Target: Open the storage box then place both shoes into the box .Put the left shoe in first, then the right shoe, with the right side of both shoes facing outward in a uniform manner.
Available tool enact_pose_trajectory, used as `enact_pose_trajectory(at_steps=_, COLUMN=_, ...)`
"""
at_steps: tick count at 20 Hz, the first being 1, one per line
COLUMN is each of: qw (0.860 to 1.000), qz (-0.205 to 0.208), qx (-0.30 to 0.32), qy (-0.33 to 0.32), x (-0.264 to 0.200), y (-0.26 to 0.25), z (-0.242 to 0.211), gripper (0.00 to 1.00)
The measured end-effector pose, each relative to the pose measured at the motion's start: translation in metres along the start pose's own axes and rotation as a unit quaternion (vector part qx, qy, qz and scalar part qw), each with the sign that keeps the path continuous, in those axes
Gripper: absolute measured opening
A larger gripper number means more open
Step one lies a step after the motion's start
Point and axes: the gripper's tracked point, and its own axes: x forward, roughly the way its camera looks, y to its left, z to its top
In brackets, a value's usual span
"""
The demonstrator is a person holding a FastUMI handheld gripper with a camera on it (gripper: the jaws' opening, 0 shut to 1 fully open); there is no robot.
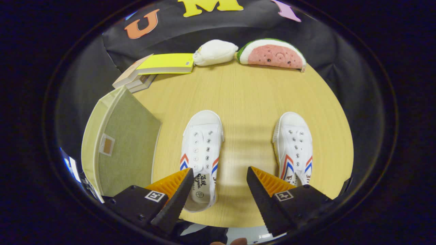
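Note:
Two white canvas shoes with red and blue chevrons lie on the wooden table [252,98], toes pointing away from me. The left shoe [201,149] sits just ahead of my left finger, its heel partly under that finger. The right shoe [293,146] lies just ahead of my right finger, heel hidden behind it. A pale green fabric storage box [119,143] stands left of the left shoe, its lid closed, with a small label patch on top. My gripper [219,177] hovers above the table, open, nothing between its fingers.
At the far edge of the table lie a yellow-covered book on a small stack [160,64], a white plush toy [214,52] and a watermelon-slice plush [272,54]. Bare tabletop stretches between the shoes and beyond them. A fingertip shows below the gripper.

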Motion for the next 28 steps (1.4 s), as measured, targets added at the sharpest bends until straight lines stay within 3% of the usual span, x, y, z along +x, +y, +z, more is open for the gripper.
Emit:
enact_pose_trajectory(at_steps=7, qw=0.996, qz=0.022, qx=0.009, qy=0.082, x=0.032, y=0.000, z=-0.005, gripper=0.93)
enact_pose_trajectory(at_steps=12, qw=0.992, qz=0.056, qx=0.002, qy=0.114, x=0.040, y=0.015, z=-0.011, gripper=0.55)
enact_pose_trajectory(at_steps=15, qw=0.992, qz=0.060, qx=-0.010, qy=0.112, x=0.043, y=0.017, z=-0.012, gripper=0.23)
enact_pose_trajectory(at_steps=19, qw=0.991, qz=0.081, qx=0.007, qy=0.103, x=0.037, y=0.017, z=-0.013, gripper=0.07)
enact_pose_trajectory(at_steps=24, qw=0.990, qz=0.100, qx=0.051, qy=0.090, x=0.013, y=0.031, z=-0.026, gripper=0.06)
enact_pose_trajectory(at_steps=28, qw=0.990, qz=0.107, qx=0.083, qy=0.051, x=-0.034, y=0.043, z=-0.022, gripper=0.06)
